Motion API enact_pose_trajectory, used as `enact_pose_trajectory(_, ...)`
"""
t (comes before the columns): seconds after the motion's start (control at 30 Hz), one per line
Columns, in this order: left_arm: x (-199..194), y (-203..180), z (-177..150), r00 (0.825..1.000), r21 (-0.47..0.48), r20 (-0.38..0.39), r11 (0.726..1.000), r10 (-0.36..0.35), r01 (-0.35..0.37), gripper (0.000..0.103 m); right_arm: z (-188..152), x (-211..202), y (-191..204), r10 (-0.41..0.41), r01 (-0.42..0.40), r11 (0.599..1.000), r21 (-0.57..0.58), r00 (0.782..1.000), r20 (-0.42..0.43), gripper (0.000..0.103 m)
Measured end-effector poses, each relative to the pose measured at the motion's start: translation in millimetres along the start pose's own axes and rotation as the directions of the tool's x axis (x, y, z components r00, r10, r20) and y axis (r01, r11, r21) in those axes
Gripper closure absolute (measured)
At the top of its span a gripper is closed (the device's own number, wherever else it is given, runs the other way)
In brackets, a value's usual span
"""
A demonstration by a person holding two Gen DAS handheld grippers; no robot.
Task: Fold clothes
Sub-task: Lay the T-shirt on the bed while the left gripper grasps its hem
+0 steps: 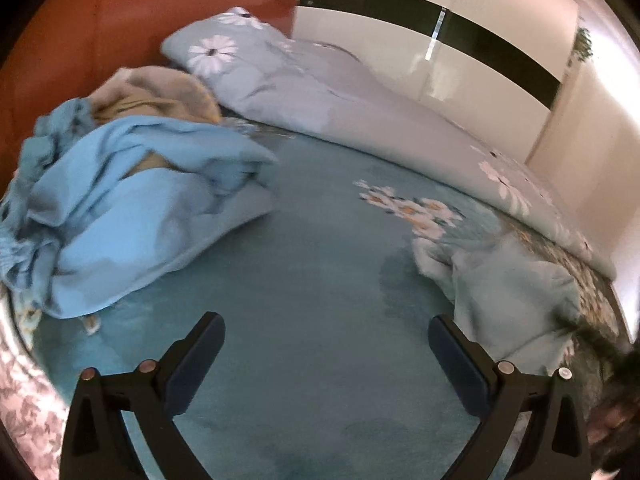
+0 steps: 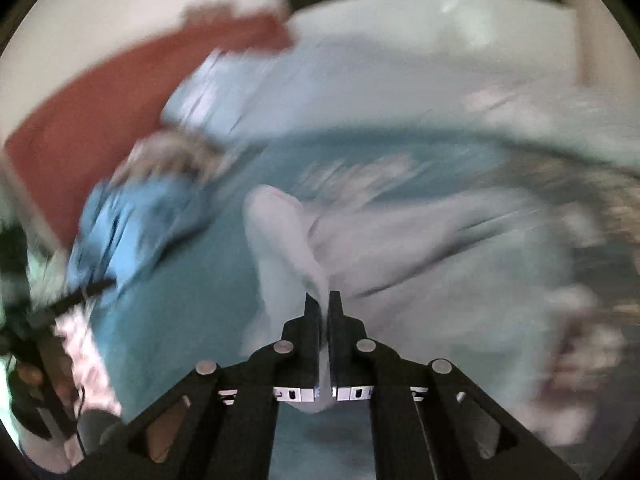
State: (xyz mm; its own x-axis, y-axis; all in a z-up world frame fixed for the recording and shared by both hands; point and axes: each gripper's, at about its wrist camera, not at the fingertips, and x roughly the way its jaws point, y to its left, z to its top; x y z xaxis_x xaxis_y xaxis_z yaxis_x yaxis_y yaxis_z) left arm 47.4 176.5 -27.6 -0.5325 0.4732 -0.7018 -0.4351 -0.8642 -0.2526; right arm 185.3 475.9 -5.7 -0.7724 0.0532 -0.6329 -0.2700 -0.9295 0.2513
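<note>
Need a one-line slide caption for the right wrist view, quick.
Right tongs shut on a pale garment, motion-blurred above the teal bedspread.

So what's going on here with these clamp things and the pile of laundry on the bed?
A person is folding clothes on a bed with two handheld tools. The right tool is shut on a pale garment. The left tool hangs open and holds nothing. A crumpled blue garment lies near the headboard.

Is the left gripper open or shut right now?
Open: the left gripper has its black fingers spread wide over the teal bedsheet, holding nothing.
</note>
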Motion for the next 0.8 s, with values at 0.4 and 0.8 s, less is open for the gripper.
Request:
enact_pose_trajectory(0.4, 72, -116, -9, 0.975, 0.267, -0.100, 0.939, -0.198, 0.218, 0.000, -34, -107, -103, -0.359, 0.337, 0.923, 0.186, 0.928, 0.101, 0.100)
enact_pose_trajectory(0.8, 82, -159, -37, 0.997, 0.806, 0.002, 0.590, -0.076, 0.043, 0.000, -22, -115, -128, -0.383, 0.347, 0.903, 0.253, 0.917, 0.110, 0.099)
